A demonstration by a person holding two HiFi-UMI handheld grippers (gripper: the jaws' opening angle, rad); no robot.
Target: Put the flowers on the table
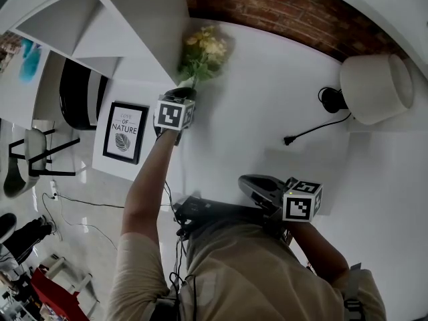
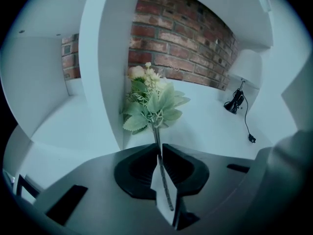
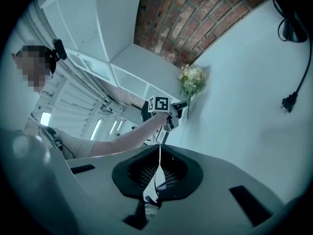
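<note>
A bunch of pale yellow flowers with green leaves stands upright over the white table, close to the shelf unit's side panel. My left gripper is shut on the thin stem just below the leaves. In the left gripper view the stem runs between the closed jaws of the left gripper, and the flowers rise above them. Whether the stem's foot touches the table is hidden. My right gripper hangs near my body, shut with nothing in it. The right gripper view looks over the right gripper at the flowers.
A white shelf unit stands left of the flowers. A brick wall runs behind the table. A white lamp sits at the right, its black cable ending in a plug. A framed print leans at the left.
</note>
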